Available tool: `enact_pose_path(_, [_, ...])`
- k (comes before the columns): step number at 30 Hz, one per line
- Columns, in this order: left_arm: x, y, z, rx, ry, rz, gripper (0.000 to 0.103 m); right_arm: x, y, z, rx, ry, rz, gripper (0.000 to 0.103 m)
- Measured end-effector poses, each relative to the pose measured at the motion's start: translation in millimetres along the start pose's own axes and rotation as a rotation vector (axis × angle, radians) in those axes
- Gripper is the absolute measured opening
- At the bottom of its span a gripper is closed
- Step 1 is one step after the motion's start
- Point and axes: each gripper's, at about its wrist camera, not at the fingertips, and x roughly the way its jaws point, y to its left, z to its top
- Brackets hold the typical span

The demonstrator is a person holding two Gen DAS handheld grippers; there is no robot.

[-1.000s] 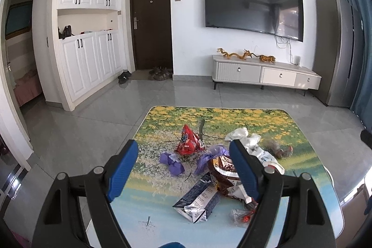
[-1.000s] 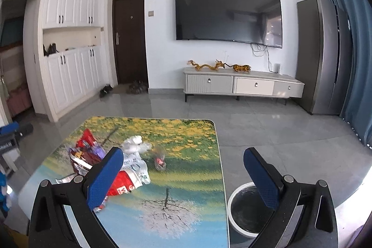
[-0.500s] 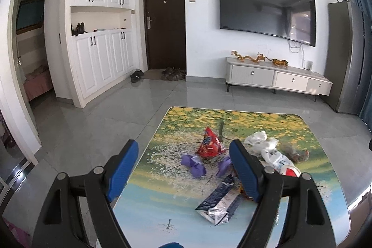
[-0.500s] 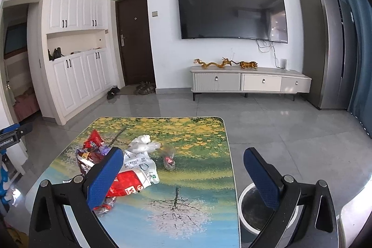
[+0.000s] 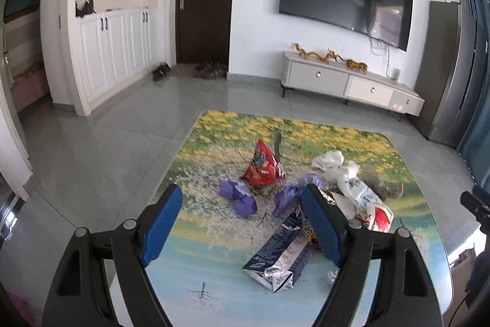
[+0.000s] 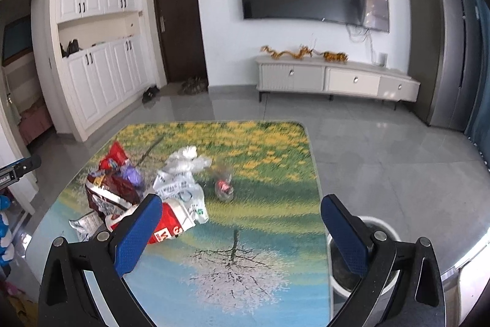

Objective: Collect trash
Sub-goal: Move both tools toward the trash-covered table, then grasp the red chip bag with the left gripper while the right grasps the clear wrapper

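We hold the left tool point(image 5: 242, 212) wide apart above the desk point(image 5: 352, 127), gripping nothing; the right tool point(image 6: 242, 218) also gapes wide and empty. The trash lies heaped around the red snack bag point(image 5: 261, 166): purple wrappers point(image 5: 239, 196) just in front of it; a dark blue foil packet point(image 5: 281, 261) nearer us, its print too small to read; a white plastic bag point(image 6: 182, 176) to its right, lettering illegible; a white bin point(image 6: 352, 275) stands on the floor beside the desk, well apart from the bag.
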Motion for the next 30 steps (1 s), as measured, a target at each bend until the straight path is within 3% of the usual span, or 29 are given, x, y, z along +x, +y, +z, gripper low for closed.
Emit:
enact_pose_path(9, [63,-7,12,0.057,0.091,0.0,0.08,58,4,7,-0.024,0.115,0.059,0.103])
enact_pose_path(12, [84,-11,19,0.077,0.125,-0.044,0.08,81,7,9,-0.025,0.155,0.091,0.103])
enact_pose_path(17, [130,-17,30,0.076,0.199,-0.084,0.079,118,4,7,0.01,0.222,0.141,0.091])
enact_pose_path(23, [175,-20,36,0.06,0.278,-0.092,0.076,153,-4,7,0.054,0.278,0.143,0.068])
enact_pose_path(26, [191,-20,36,0.054,0.316,-0.092,0.062,164,-7,4,0.064,0.306,0.147,0.051])
enact_pose_path(30, [200,-21,32,0.035,0.357,-0.112,0.026,169,-10,-1,0.078,0.33,0.17,0.029])
